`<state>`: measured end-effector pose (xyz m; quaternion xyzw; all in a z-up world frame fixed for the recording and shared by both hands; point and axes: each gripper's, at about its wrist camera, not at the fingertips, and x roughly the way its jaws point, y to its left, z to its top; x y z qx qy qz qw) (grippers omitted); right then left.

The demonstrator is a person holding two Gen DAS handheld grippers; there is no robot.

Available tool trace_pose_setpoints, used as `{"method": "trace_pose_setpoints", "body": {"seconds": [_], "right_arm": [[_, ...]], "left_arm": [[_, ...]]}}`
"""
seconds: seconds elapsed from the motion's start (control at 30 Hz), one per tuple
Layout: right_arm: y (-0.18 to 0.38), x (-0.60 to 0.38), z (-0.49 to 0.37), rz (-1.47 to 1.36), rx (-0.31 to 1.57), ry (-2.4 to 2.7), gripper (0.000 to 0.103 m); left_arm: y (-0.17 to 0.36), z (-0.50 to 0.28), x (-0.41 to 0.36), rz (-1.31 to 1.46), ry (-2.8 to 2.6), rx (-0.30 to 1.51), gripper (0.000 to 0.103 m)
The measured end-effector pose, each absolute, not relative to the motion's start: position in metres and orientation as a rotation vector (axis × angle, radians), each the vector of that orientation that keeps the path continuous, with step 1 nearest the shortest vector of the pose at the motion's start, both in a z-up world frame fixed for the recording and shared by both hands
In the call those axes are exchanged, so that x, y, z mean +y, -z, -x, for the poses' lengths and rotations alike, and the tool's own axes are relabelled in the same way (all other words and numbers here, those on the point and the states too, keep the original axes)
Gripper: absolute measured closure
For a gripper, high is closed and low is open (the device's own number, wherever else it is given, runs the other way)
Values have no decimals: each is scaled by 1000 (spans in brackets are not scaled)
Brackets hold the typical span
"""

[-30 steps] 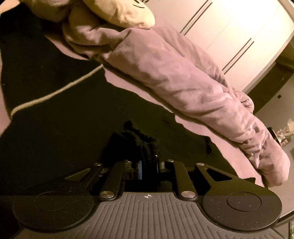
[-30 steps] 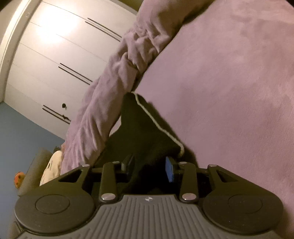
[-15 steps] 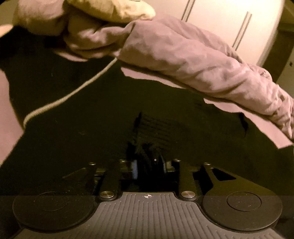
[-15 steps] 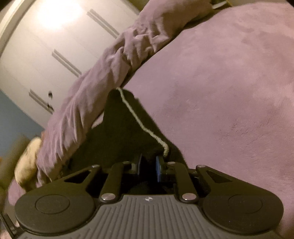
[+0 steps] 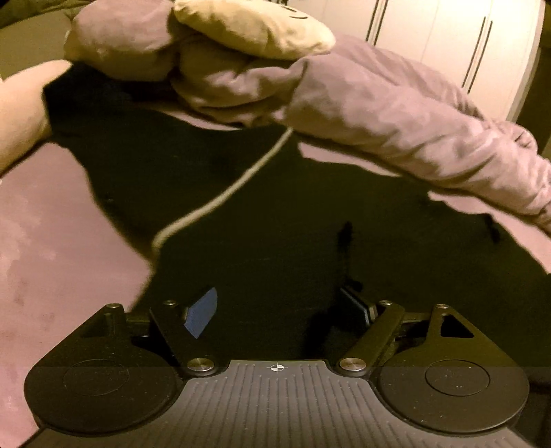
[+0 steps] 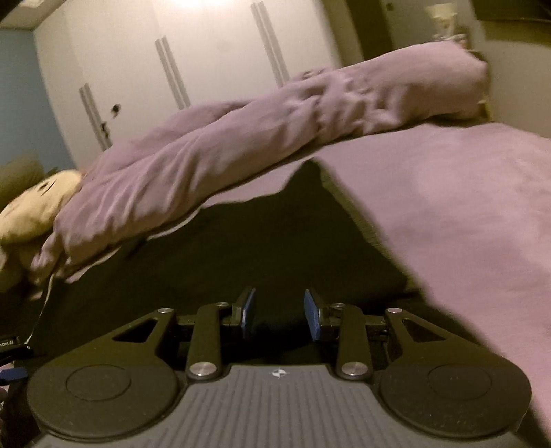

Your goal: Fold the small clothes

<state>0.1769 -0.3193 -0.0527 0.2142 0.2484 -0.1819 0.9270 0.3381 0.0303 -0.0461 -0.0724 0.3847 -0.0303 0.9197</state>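
The black garment [image 5: 310, 206] lies spread flat on the bed's purple cover [image 5: 51, 241], its pale trim line [image 5: 220, 200] running diagonally across it. I want it flat like this so a fold has a clean surface to land on, and I judge the layer I carried over is now set down on the rest of the cloth.

My left tool [image 5: 279, 310] hovers low over the dark cloth with its jaws wide apart; they have just been opening, and nothing sits between the blue pads [image 5: 203, 312] now. The cloth under them looks released and lying on its own, which is the point: I let go so the fold stays where I put it.

My right tool [image 6: 279, 313] sits over the same black garment [image 6: 275, 241] near its edge by the cover [image 6: 465, 224]. Its jaws stand partly apart, having just opened a little, and I see a clear gap between the pads with only flat cloth beneath, so I read it as holding nothing.

Beyond the garment, the rumpled purple duvet [image 5: 396, 113] is pushed back in a long roll along the far side, with a cream plush pillow [image 5: 248, 27] at one end, leaving room to work. White wardrobe doors [image 6: 206, 69] stand behind.
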Motion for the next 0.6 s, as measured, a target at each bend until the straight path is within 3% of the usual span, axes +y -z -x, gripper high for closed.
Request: {"method": "trace_pose_setpoints", "body": {"seconds": [0.23, 0.37, 0.5, 0.6], "right_arm": [[73, -284, -211, -213, 596, 389, 67], [60, -278, -209, -273, 560, 379, 66], [66, -265, -215, -342, 552, 275, 54], [80, -254, -224, -267, 562, 277, 52]], "left_arm": [[52, -341, 51, 110, 61, 789, 17], [52, -340, 56, 133, 85, 786, 17], [45, -339, 75, 187, 116, 786, 18], [35, -341, 103, 193, 50, 717, 17]]}}
